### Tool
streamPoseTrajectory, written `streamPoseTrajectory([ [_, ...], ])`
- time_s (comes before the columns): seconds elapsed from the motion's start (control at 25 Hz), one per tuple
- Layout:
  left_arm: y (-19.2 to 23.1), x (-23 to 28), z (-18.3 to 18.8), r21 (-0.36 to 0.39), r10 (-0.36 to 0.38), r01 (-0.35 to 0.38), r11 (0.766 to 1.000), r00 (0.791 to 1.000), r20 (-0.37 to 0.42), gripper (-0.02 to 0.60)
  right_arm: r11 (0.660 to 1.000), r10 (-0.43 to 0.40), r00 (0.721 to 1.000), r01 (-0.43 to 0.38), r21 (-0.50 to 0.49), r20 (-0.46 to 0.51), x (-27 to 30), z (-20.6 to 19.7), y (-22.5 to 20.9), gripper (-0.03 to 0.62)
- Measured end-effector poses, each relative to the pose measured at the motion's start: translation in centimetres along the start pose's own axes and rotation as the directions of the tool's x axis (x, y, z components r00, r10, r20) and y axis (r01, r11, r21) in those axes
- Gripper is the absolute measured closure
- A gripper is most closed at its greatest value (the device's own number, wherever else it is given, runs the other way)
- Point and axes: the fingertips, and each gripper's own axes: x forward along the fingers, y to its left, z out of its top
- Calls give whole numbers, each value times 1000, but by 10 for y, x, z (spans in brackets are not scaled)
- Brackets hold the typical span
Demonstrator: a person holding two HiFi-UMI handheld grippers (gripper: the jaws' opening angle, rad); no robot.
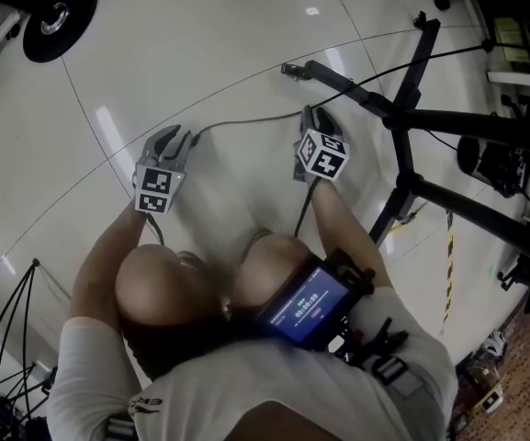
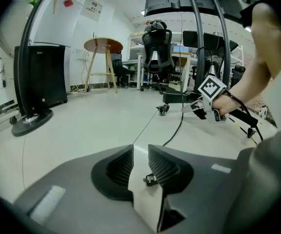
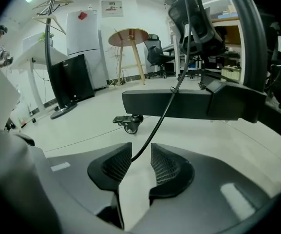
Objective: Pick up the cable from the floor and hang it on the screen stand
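Pose: both forearms reach down toward the floor [image 1: 200,44] | Left gripper [image 2: 140,165]: jaws slightly apart, cable [image 1: 246,118] tip between them | Right gripper [image 3: 141,162]: jaws apart, astride cable | Cable: on floor, lying left-right between grippers

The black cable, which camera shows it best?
The head view: the cable runs from the left gripper to the right gripper. The left gripper view shows its plug end between the jaws plus a stretch beyond them; the right gripper view shows a short piece between its jaws.
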Motion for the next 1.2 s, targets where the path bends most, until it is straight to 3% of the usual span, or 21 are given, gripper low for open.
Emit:
streamPoseTrajectory([
  [0.08, 3, -4, -1, 1, 6, -6, 1000, 1000, -2, 486, 1000, -15, 1000, 15, 23, -5, 5, -1, -3, 461],
  [0.2, 4, -5, 1, 10, 7, -7, 1000, 1000, 6, 485, 999, -35, 999, 35, 36, 4, 5, 5, -7, 516],
  [0.4, -3, 1, 11, 32, -15, 15, 999, 1000, 20, 482, 999, -13, 999, 11, 36, 52, -9, 21, 2, 560],
  [0.8, -25, 13, 38, 79, -78, 71, 994, 993, 93, 480, 996, 77, 983, -70, -50, 168, -48, 60, 34, 565],
  [1.2, -3, 3, 81, 74, -47, 34, 997, 982, 181, 480, 981, 160, 940, -118, -153, 302, -89, 135, 73, 565],
])
